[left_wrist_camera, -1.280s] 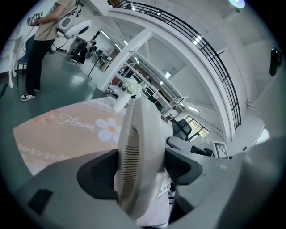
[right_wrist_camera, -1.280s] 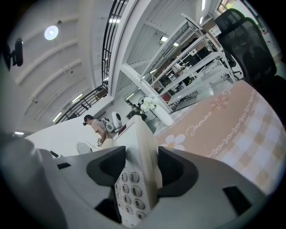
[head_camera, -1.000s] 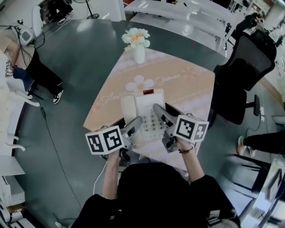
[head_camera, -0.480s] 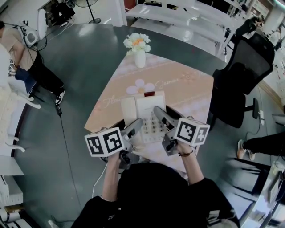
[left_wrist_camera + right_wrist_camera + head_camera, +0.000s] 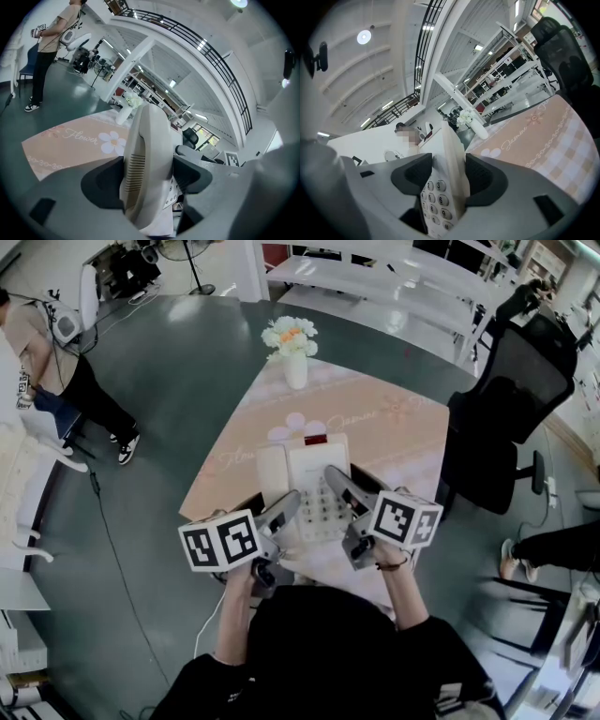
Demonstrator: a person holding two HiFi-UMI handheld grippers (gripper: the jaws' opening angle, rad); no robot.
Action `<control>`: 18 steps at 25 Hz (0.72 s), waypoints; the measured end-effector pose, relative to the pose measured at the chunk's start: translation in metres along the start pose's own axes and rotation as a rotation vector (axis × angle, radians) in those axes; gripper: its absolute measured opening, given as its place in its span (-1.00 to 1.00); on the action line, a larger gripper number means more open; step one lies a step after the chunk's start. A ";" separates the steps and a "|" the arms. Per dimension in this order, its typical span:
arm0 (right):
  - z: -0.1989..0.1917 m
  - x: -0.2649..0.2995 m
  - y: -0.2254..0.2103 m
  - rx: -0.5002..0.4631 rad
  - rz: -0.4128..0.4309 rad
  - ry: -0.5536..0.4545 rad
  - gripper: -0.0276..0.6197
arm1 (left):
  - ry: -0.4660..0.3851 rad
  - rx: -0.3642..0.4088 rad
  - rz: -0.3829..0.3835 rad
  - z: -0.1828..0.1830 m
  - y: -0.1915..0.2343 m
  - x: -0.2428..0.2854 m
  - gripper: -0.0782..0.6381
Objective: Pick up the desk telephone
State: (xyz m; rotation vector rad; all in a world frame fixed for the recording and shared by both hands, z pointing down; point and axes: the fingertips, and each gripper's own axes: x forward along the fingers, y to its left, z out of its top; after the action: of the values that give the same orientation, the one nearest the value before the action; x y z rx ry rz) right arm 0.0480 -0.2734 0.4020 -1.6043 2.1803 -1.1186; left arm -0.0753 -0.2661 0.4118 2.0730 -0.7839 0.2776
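Observation:
The white desk telephone [image 5: 310,486] is gripped from both sides above the near part of the pink table [image 5: 403,432]. My left gripper [image 5: 284,510] is shut on its handset side; in the left gripper view the ribbed handset [image 5: 146,159] fills the gap between the dark jaws of the left gripper [image 5: 148,176]. My right gripper [image 5: 337,482] is shut on the phone's right edge. In the right gripper view the keypad [image 5: 434,199] shows between the jaws of the right gripper [image 5: 448,176]. Both gripper views show the phone tilted up off the cloth.
A white vase of flowers [image 5: 292,351] stands at the table's far end. A black office chair [image 5: 511,395] is at the right of the table. A person [image 5: 52,362] stands at the far left. The phone's white cord [image 5: 208,620] hangs towards the floor.
The vase and the cloth's print have slid down in the head view while the phone and both grippers kept their place. Both grips are unchanged.

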 end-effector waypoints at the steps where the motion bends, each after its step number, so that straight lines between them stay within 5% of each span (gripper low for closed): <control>1: 0.000 0.000 0.000 0.000 0.001 0.000 -0.26 | 0.000 0.001 0.000 0.000 0.000 0.000 0.10; 18: -0.001 -0.001 0.002 0.006 0.011 0.012 -0.26 | -0.007 -0.009 0.014 -0.001 -0.001 -0.003 0.10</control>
State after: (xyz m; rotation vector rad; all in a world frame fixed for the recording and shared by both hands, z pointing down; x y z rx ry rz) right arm 0.0459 -0.2719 0.4013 -1.5856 2.1884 -1.1340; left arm -0.0772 -0.2637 0.4103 2.0620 -0.8026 0.2748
